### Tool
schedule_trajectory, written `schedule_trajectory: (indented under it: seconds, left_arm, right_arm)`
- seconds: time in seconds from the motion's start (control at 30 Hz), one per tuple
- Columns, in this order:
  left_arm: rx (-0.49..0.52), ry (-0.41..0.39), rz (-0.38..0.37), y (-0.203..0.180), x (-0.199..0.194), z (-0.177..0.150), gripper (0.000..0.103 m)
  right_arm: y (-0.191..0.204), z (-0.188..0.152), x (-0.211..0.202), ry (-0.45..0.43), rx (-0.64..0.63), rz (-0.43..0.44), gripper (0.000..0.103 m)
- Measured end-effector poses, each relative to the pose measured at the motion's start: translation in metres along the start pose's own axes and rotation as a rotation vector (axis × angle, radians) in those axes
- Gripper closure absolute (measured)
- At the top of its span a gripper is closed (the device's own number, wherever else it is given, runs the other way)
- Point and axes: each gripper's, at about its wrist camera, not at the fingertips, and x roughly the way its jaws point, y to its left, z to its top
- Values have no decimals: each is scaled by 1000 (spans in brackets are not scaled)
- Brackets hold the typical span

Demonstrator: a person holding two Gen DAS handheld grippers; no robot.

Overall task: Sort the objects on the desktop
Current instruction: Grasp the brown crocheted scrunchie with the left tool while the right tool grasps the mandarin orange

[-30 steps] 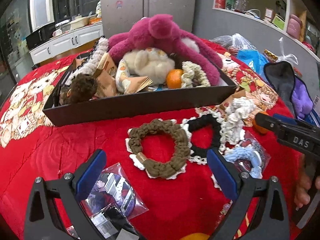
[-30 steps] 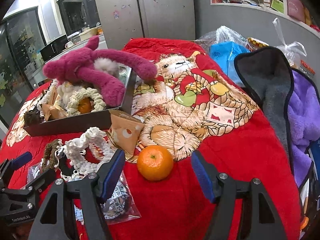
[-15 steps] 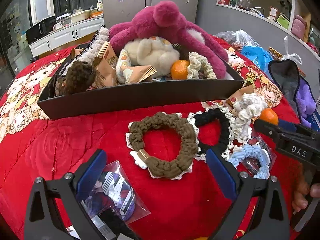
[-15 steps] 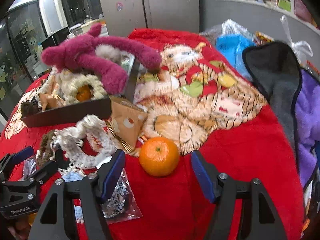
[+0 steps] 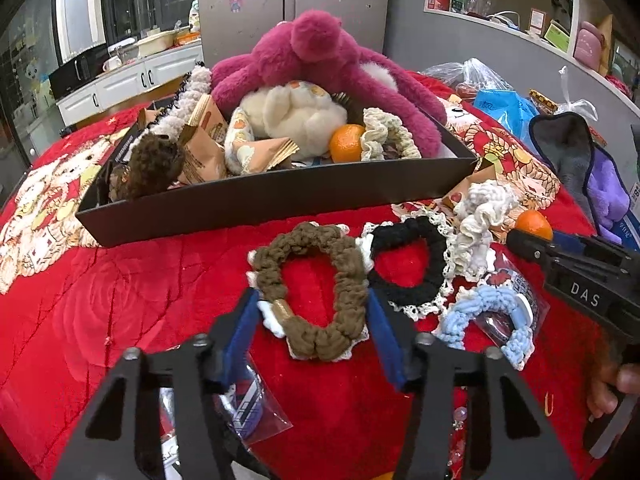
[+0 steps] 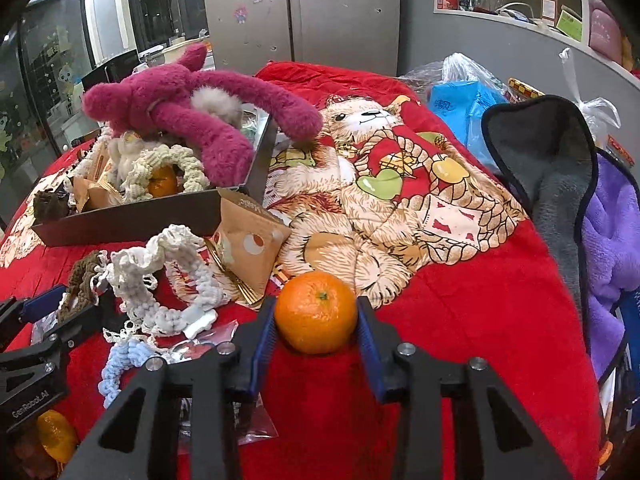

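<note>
Orange mandarin [image 6: 316, 312] meets closing right claw [image 6: 316, 322]; left claw [image 5: 312, 320] closes around brown scrunchie [image 5: 310, 292].

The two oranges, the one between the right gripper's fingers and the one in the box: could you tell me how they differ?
The loose orange sits on the red blanket with the right gripper closing around it; the boxed orange lies inside the black box. The loose orange shows whole, stem up; the boxed orange is half hidden by a cream scrunchie. Both are round and orange.
</note>
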Motion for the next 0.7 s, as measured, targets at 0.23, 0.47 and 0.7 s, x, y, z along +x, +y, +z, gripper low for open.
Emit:
schedule_trajectory:
  seconds: [0.23, 0.47, 0.7]
  left_arm:
    - [-33, 4, -18, 6, 1, 0, 76]
    - [-5, -24, -12, 1, -5, -1, 78]
    - [3, -38, -10, -2, -8, 0, 78]
  right_arm:
    - [5, 0, -3, -9, -15, 27, 64]
    - [14, -1, -8, -35, -61, 9, 64]
    - [14, -1, -8, -36, -65, 16, 64]
